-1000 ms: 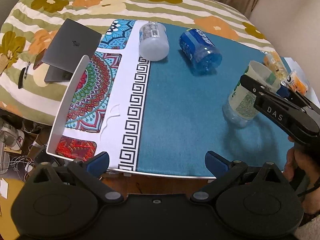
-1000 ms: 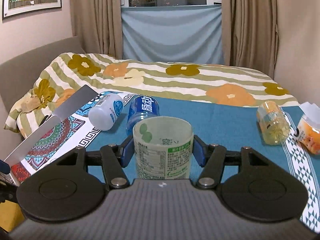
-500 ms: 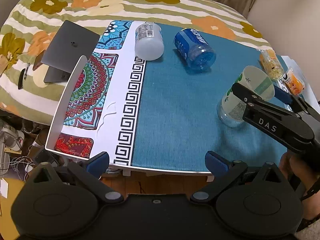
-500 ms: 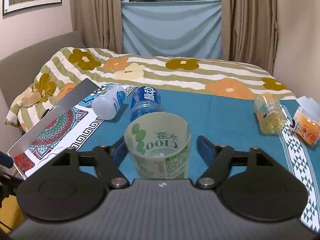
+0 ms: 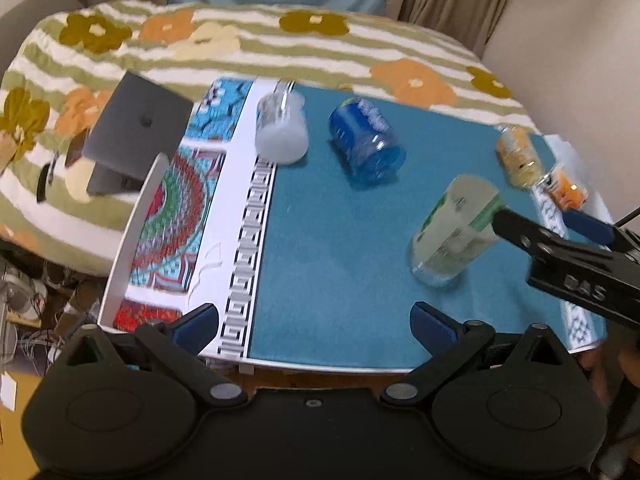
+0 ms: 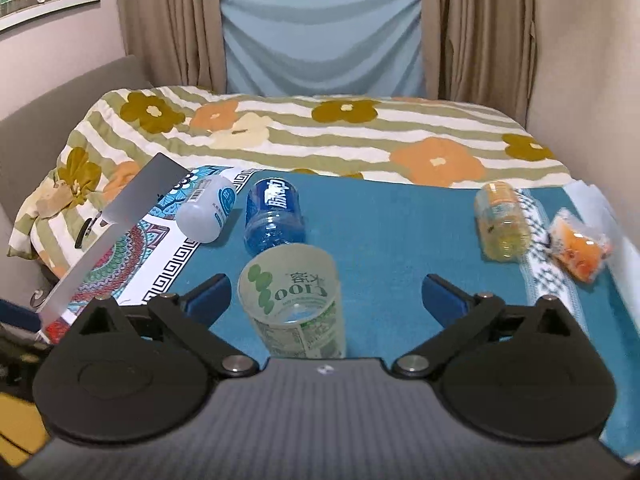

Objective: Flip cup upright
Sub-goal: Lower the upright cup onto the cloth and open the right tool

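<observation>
A clear plastic cup with green print point(image 6: 295, 304) stands open end up on the teal cloth point(image 6: 380, 232), tilted a little. It sits between the fingers of my right gripper point(image 6: 326, 294), which is open wide and not touching it. It also shows in the left wrist view point(image 5: 456, 228), with the right gripper's finger point(image 5: 560, 252) beside it. My left gripper point(image 5: 314, 322) is open and empty, above the table's near edge.
A white bottle point(image 6: 206, 214), a blue bottle point(image 6: 274, 212) and a yellow bottle point(image 6: 502, 220) lie on their sides on the cloth. An orange packet point(image 6: 578, 244) lies at the right. An open laptop point(image 5: 136, 140) sits left, on the flowered blanket point(image 6: 320, 128).
My right gripper was shut on the cup, then opened wide and let it go. The cup stands free on the cloth. The left gripper view shifted slightly.
</observation>
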